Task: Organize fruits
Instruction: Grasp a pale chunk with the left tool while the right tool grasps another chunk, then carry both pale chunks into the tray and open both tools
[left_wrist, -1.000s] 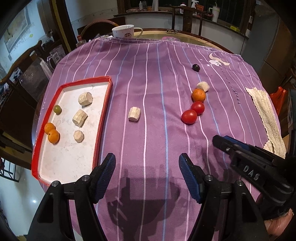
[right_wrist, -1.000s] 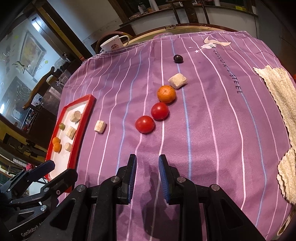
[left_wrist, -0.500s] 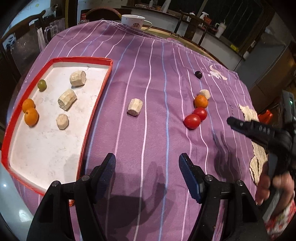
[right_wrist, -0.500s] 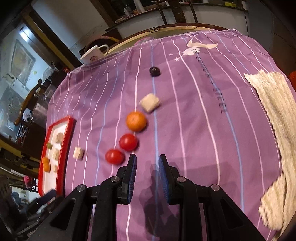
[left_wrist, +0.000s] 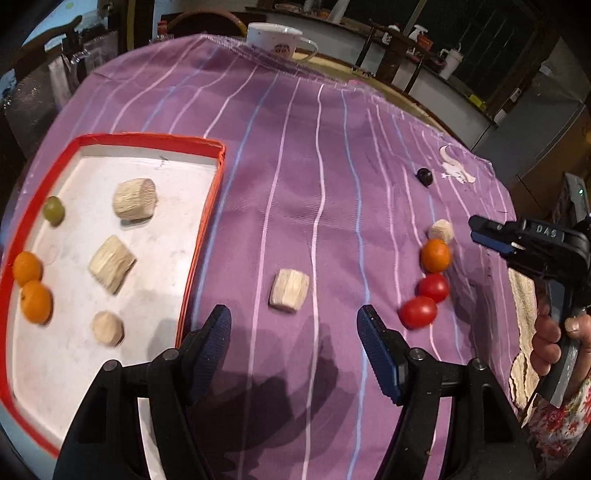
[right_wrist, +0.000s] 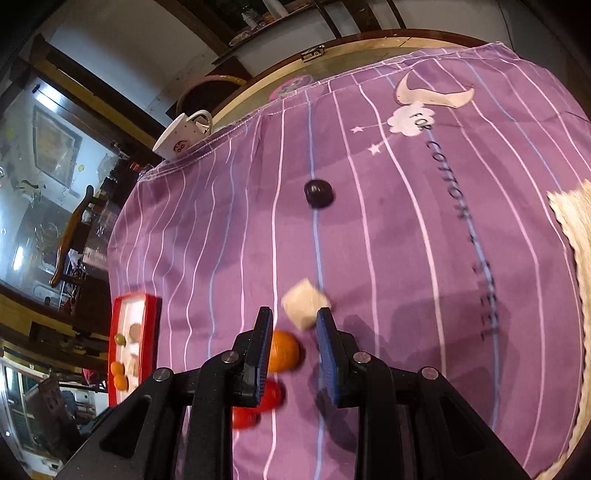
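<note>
Hand-held gripper (right_wrist: 293, 325) half-hiding blurred tomatoes (right_wrist: 271, 397)

Bare purple cloth (left_wrist: 317, 206) lies ahead of the left gripper's (left_wrist: 293, 325) fingers, with 1 banana chunk (left_wrist: 289, 293) between them. Ahead of the right gripper's (right_wrist: 293, 325) fingers, another chunk (right_wrist: 304, 308) and an orange (right_wrist: 283, 350) crowd the gap.

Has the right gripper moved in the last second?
Yes. The right gripper has advanced along the purple cloth past the tomatoes, toward the banana chunk and dark grape.
</note>
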